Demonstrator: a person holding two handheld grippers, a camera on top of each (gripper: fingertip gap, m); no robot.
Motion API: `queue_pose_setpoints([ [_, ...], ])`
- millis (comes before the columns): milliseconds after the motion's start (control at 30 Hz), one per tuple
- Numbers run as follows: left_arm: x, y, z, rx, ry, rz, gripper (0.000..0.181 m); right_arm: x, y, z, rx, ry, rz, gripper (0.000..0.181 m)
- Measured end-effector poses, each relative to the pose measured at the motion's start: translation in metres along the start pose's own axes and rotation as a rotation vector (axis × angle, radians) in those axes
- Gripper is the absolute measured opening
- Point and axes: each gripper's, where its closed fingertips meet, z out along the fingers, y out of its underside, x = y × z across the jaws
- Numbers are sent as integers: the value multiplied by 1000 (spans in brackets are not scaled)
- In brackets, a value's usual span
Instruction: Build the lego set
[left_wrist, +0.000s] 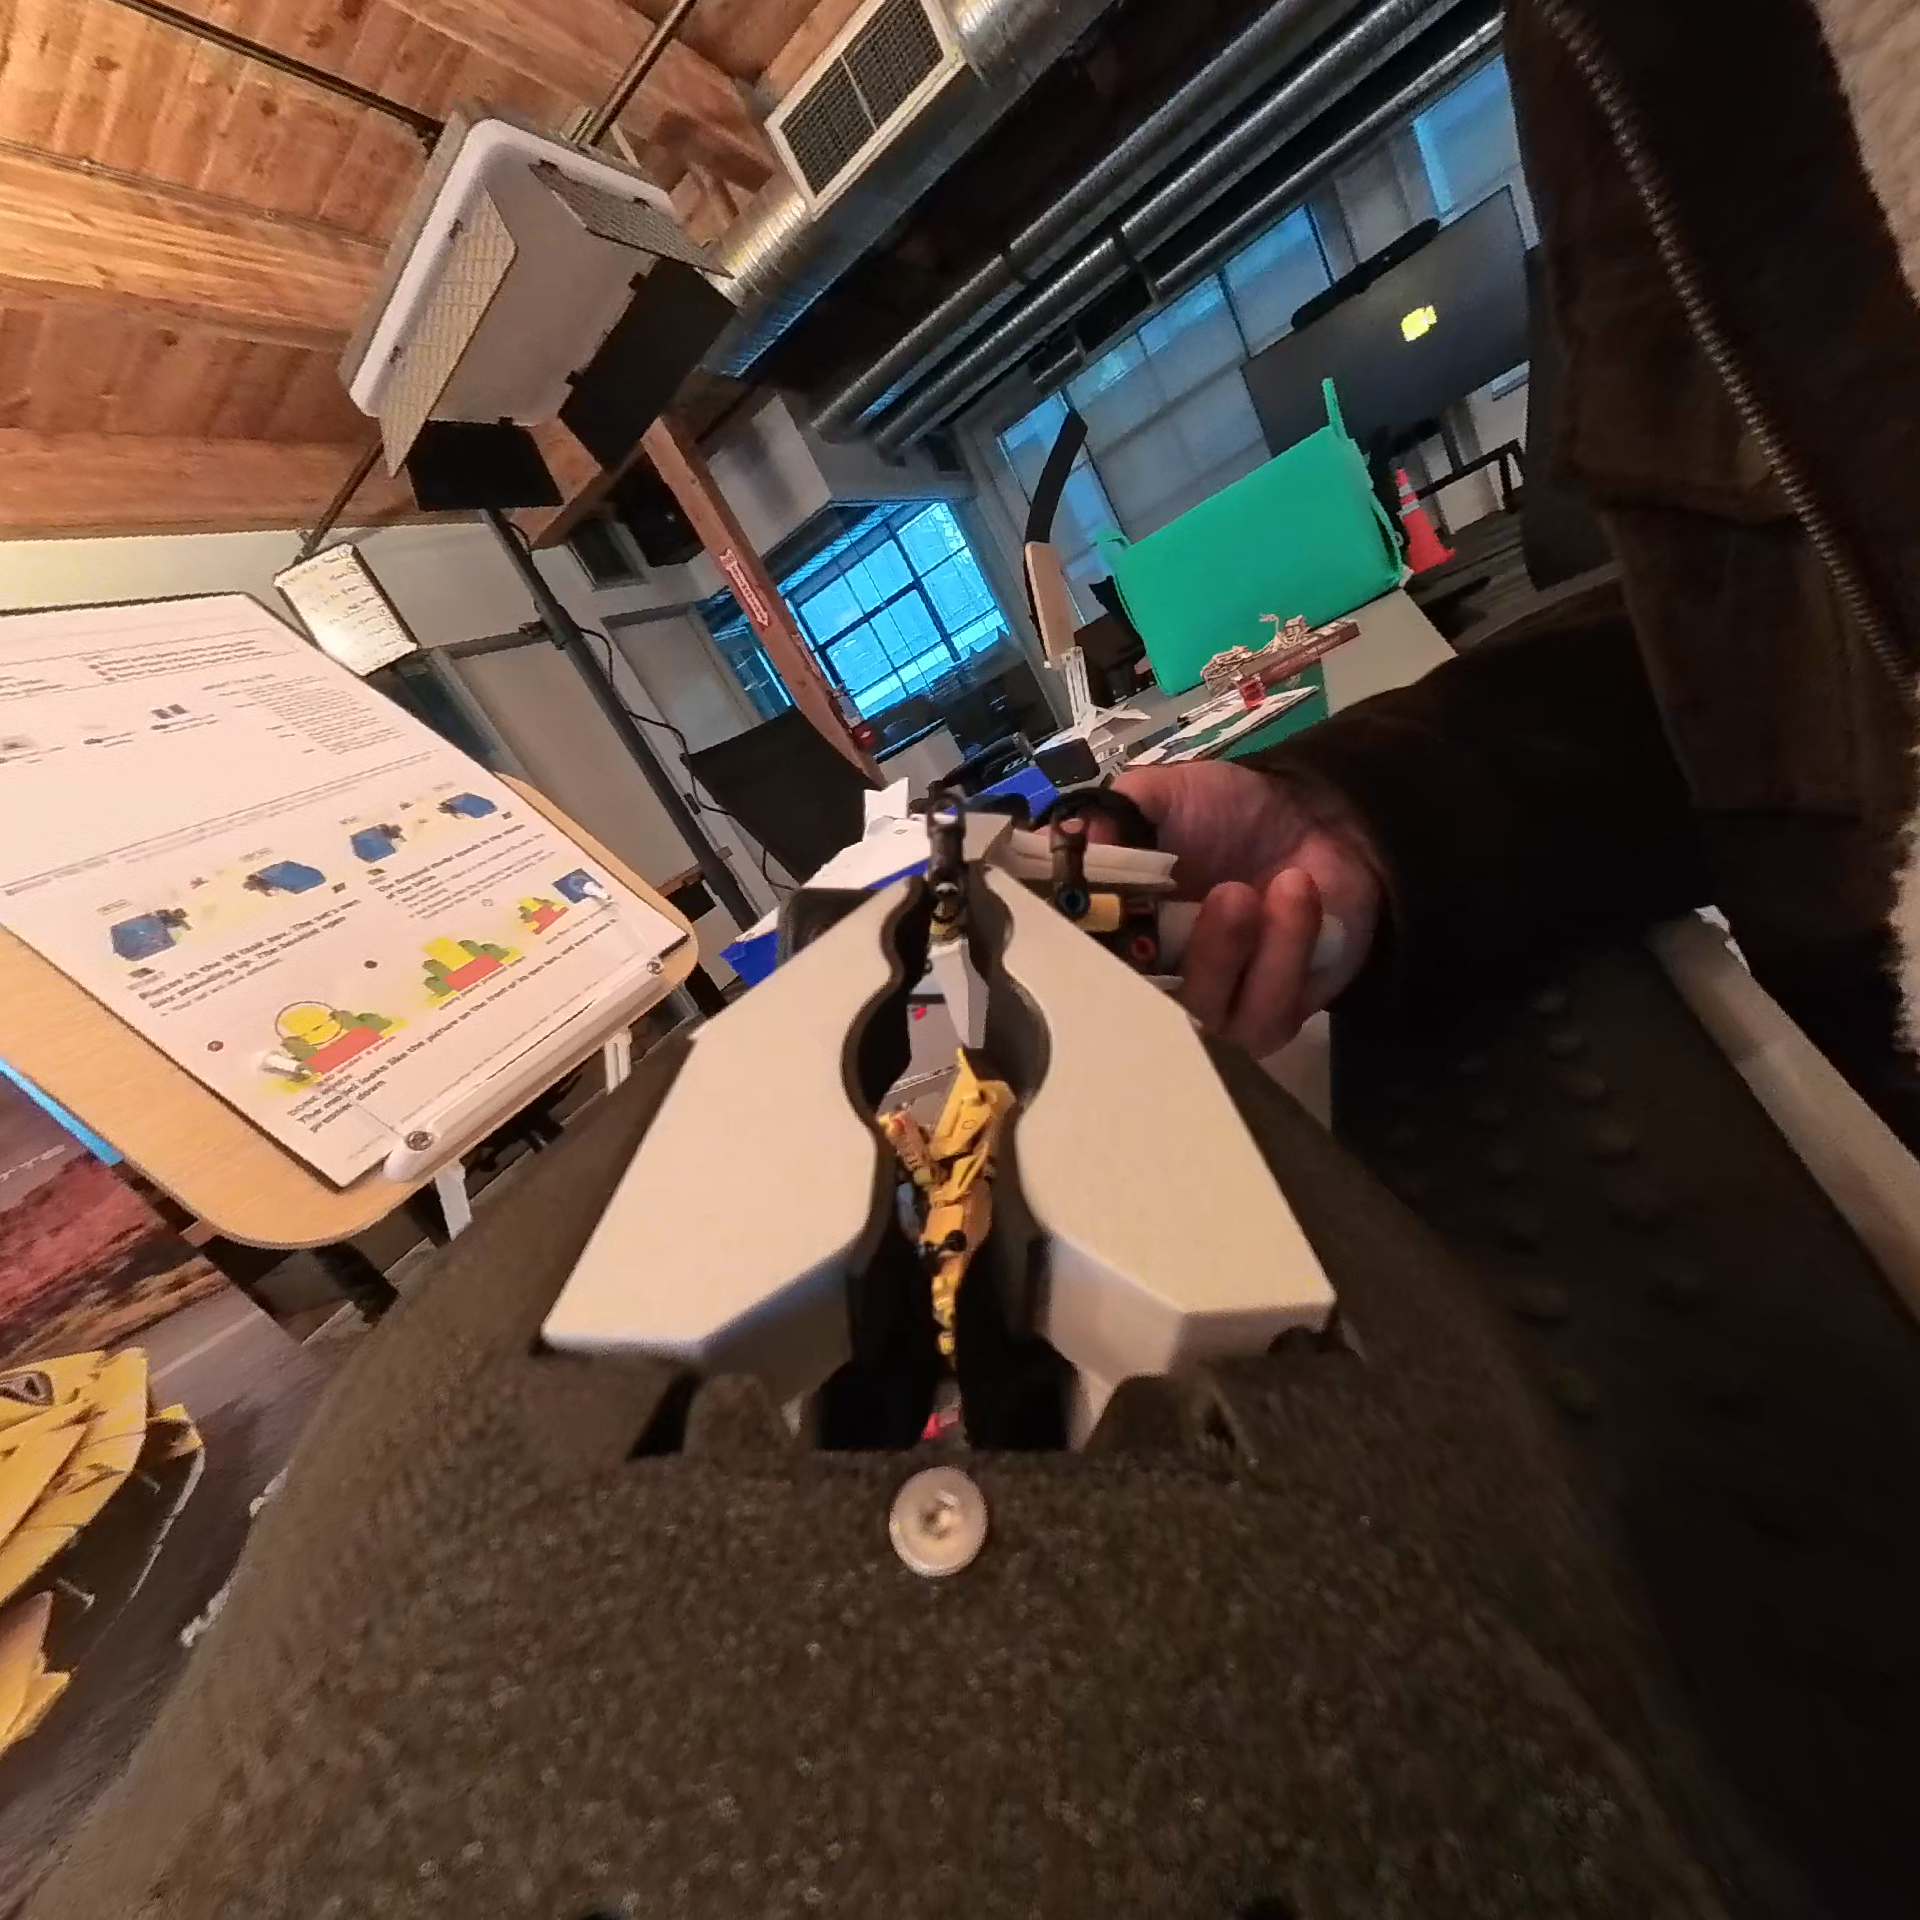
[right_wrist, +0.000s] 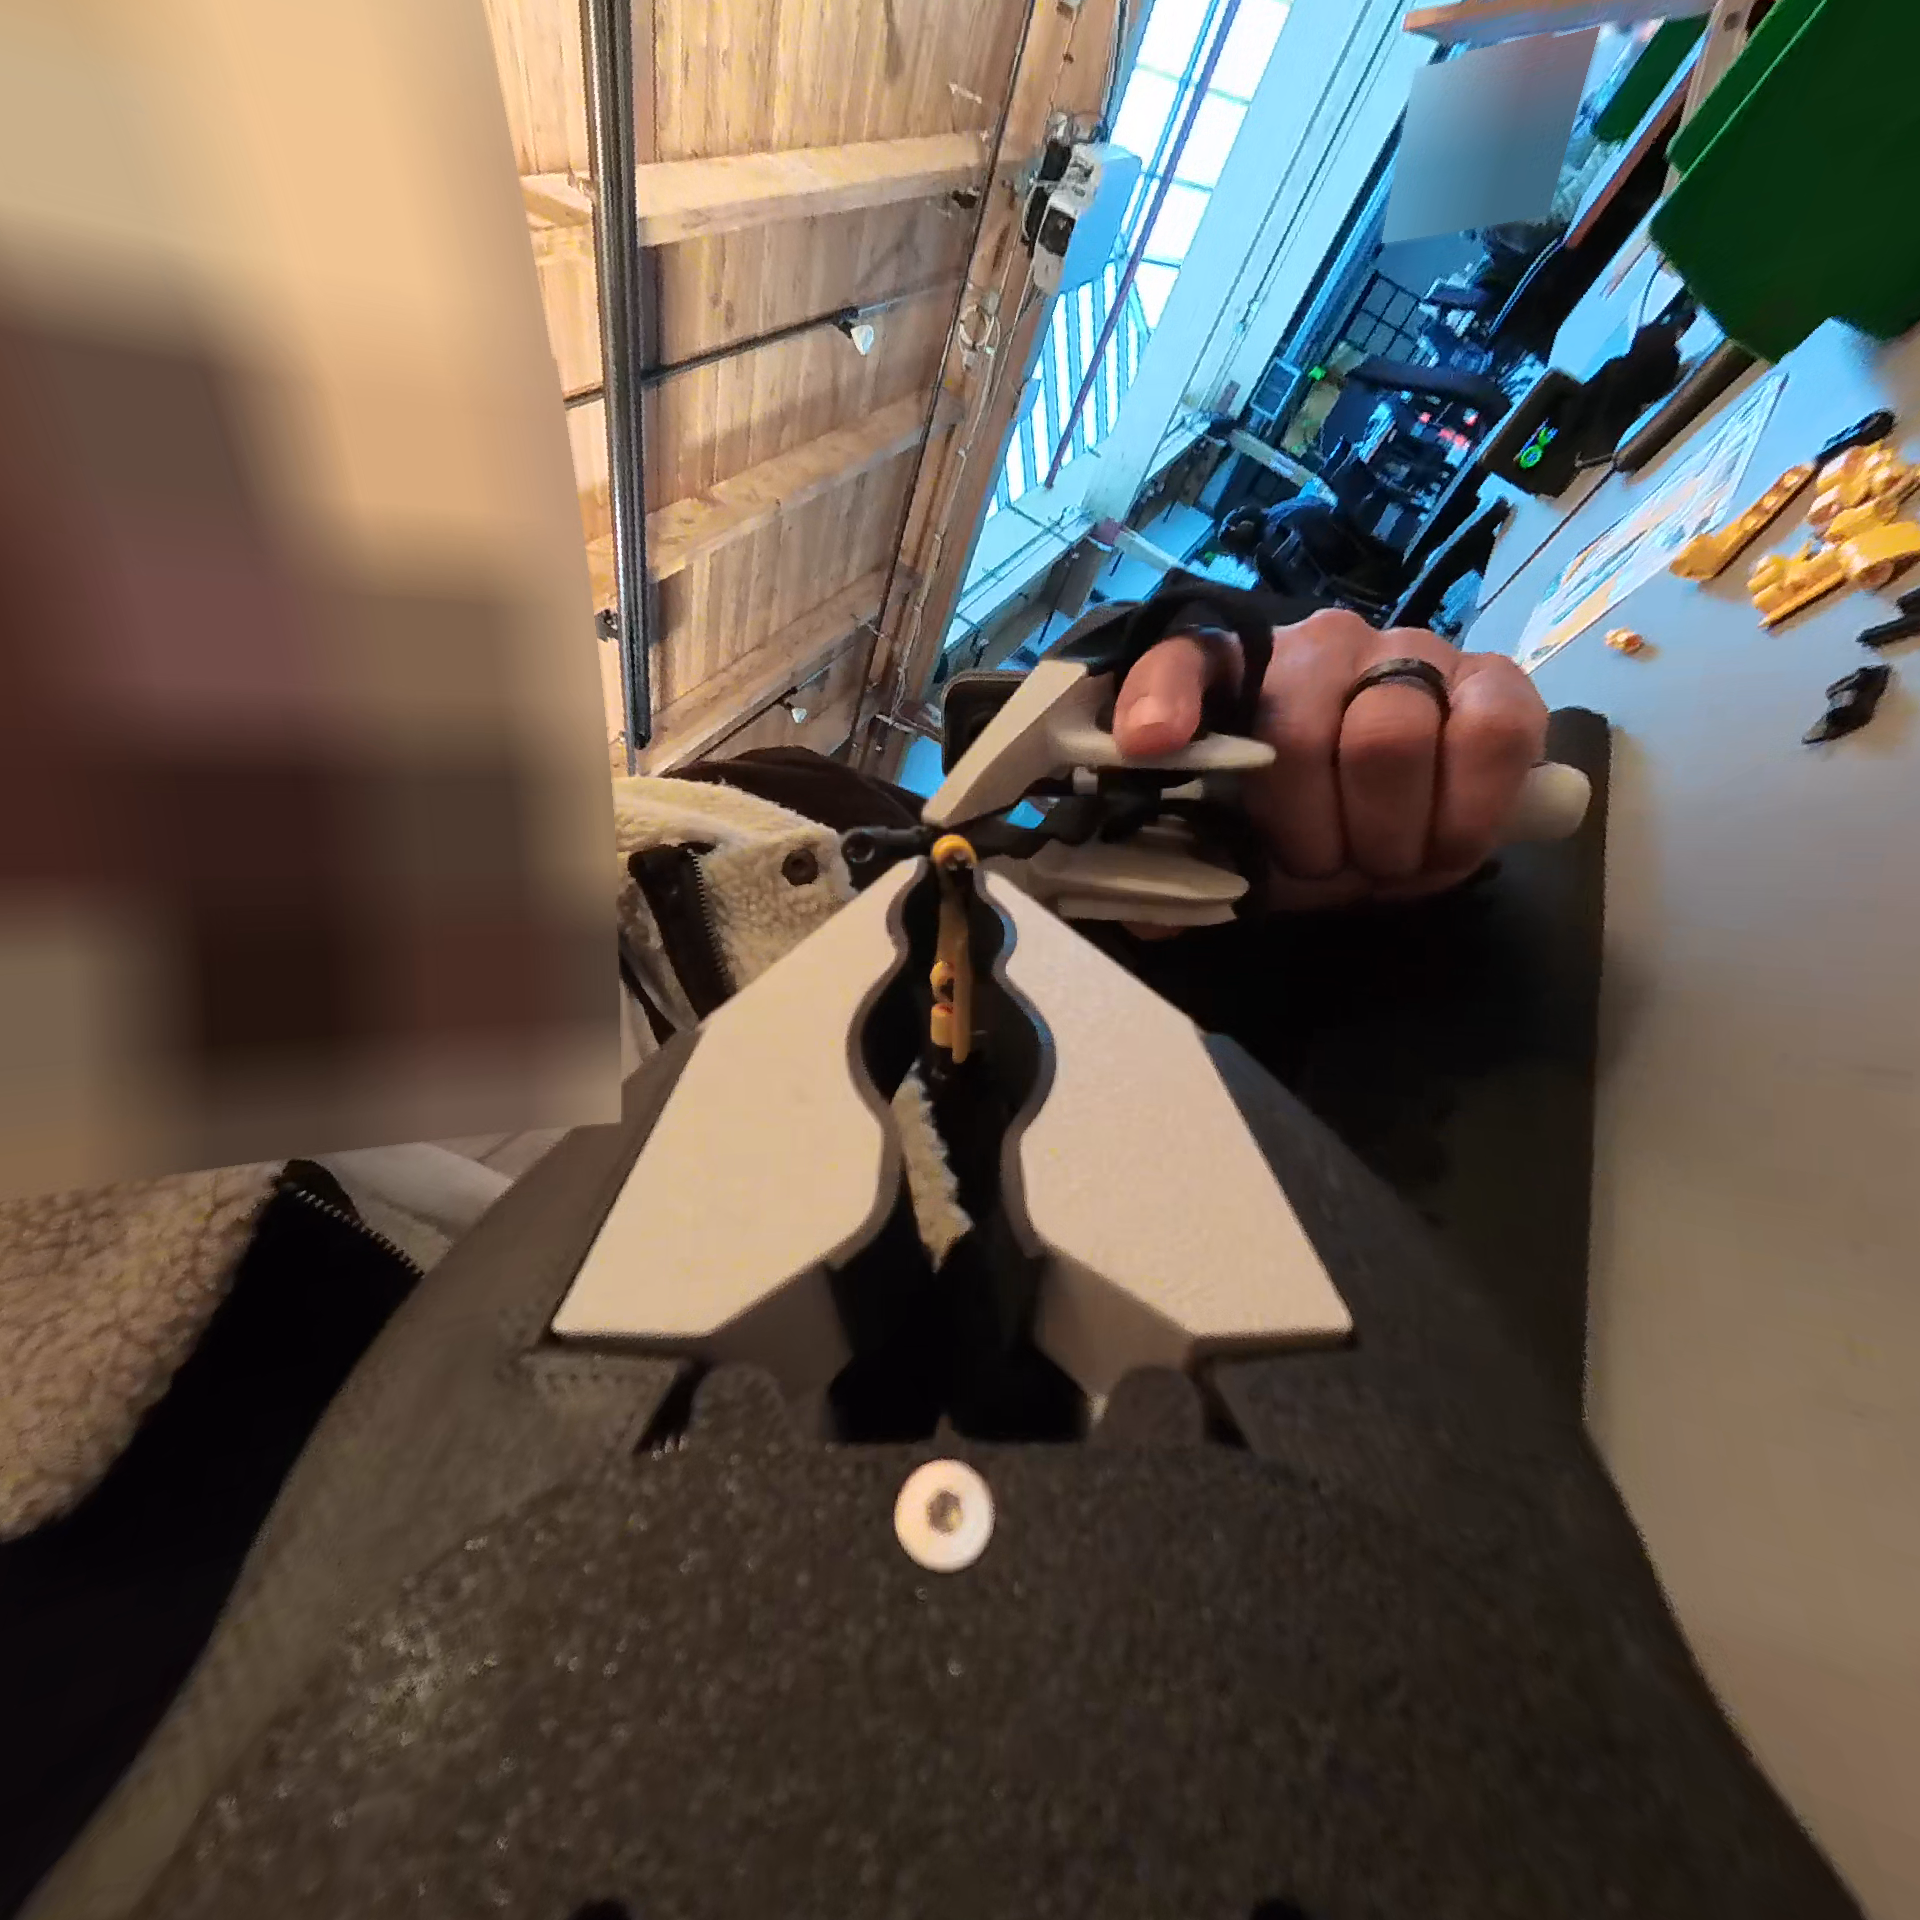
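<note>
Held up off the bench, the left tongs (left_wrist: 951, 883) are pinching a thin black lego rod (left_wrist: 943, 844) while the right tongs (right_wrist: 951, 883) are clamping a slim yellow lego piece (right_wrist: 952, 940), both looking light, stiff, slippery, best nipped mid-shaft.

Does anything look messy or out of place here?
Only mildly: yellow lego pieces and small black parts lie scattered loose over the grey table. Both grippers meet in mid-air, each pinching a thin part.

Printed instruction sheet (left_wrist: 260, 883), wording perhaps blurred
</note>
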Motion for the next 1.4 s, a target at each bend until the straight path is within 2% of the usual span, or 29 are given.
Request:
queue_pose_setpoints([
  [200, -8, 6, 2, -43, -25, -77, 7, 2, -9, -6, 42, 16, -12, 3],
  [633, -5, 11, 2, -58, -19, -65, 6, 0, -9, -6, 27, 44, -69, 4],
  [733, -7, 17, 2, -100, -32, -42, 6, 6, -11, -10, 32, 113, -107, 4],
  [900, -13, 31, 1, -169, -66, -9, 6, 16, -18, -15, 26, 336, -319, 4],
  [1100, -18, 41, 1, -229, -109, 94, 6, 23, -23, -19, 29, 503, -482, 4],
  [1200, -18, 51, 1, -286, -110, 132, 5, 28, -23, -20, -16, 619, -598, 4],
  [1300, -18, 63, 1, -369, -113, 193, 5, 34, -25, -24, -37, 722, -659, 4],
  [1400, -10, 60, 3, -354, -74, 212, 0, 41, -24, -29, -76, 778, -656, 4],
])
